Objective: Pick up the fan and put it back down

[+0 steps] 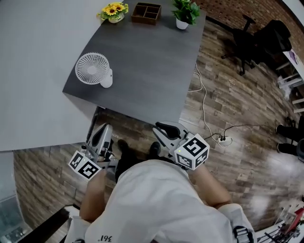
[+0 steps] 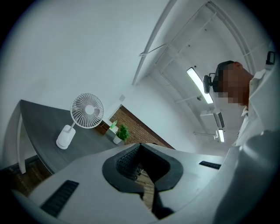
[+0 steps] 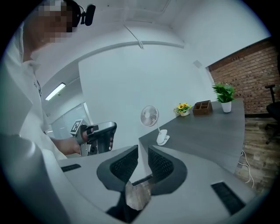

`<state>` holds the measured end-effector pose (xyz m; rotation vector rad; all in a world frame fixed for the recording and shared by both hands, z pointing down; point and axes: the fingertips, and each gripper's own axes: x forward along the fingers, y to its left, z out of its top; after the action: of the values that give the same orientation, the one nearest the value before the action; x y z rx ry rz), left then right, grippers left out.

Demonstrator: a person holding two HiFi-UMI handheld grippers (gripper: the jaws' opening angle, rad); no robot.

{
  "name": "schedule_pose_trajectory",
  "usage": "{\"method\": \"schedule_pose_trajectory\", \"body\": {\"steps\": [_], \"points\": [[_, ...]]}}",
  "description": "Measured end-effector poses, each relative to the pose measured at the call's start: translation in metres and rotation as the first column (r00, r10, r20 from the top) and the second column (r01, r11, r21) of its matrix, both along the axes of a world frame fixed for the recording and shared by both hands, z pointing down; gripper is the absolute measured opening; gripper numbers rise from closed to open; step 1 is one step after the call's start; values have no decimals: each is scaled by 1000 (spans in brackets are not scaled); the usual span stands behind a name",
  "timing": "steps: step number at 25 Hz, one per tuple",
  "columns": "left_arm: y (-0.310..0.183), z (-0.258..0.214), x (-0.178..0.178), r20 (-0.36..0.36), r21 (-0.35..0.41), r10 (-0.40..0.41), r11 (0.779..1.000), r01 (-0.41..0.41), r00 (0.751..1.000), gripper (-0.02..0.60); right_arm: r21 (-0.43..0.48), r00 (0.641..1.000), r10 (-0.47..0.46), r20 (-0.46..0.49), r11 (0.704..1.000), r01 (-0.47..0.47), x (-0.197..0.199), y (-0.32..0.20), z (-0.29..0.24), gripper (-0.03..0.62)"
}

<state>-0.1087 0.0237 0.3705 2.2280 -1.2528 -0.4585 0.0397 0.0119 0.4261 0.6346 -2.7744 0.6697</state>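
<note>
The white desk fan (image 1: 92,69) stands upright on its clip base near the front left corner of the dark grey table (image 1: 152,71). It also shows far off in the left gripper view as the fan (image 2: 87,110) and in the right gripper view as the fan (image 3: 150,116). Both grippers hang close to my body over the wooden floor, short of the table's near edge. My left gripper (image 1: 104,129) is shut and empty, its jaws meeting at the tips (image 2: 139,146). My right gripper (image 1: 162,128) has a narrow gap between its jaws (image 3: 142,151) with nothing in it.
At the table's far edge stand a pot of yellow flowers (image 1: 113,12), a wooden organiser box (image 1: 146,13) and a green plant (image 1: 185,12). A white cable (image 1: 204,99) runs over the floor to a power strip (image 1: 223,139). An office chair (image 1: 247,38) stands at the right.
</note>
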Motion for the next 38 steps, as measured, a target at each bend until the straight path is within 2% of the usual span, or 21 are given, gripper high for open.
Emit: {"method": "schedule_pose_trajectory", "body": {"steps": [2, 9, 16, 25, 27, 29, 31, 38], "points": [[-2, -3, -2, 8, 10, -16, 1000, 16, 1000, 2, 6, 1000, 0, 11, 1000, 0, 1, -4, -1, 96], [-9, -1, -6, 33, -27, -20, 999, 21, 999, 2, 10, 1000, -3, 26, 1000, 2, -3, -21, 0, 110], [-22, 2, -49, 34, -34, -59, 998, 60, 998, 3, 21, 1000, -3, 17, 1000, 2, -39, -36, -2, 130], [-67, -2, -109, 33, -19, -52, 998, 53, 998, 6, 53, 998, 58, -21, 997, -57, -86, -88, -9, 156], [-77, -5, -122, 28, -3, -46, 999, 46, 999, 24, 65, 997, 74, -26, 995, -72, -98, -100, -11, 163], [-84, -5, -136, 27, 6, -41, 999, 41, 999, 79, 76, 996, 80, -31, 994, -77, -111, -108, -12, 169], [-92, -5, -149, 36, 12, -42, 999, 42, 998, 105, 83, 996, 81, -40, 994, -77, -123, -115, -13, 175], [-118, -3, -189, 64, 40, -30, 999, 27, 998, 141, 116, 991, 101, -92, 989, -90, -158, -144, -13, 184]]}}
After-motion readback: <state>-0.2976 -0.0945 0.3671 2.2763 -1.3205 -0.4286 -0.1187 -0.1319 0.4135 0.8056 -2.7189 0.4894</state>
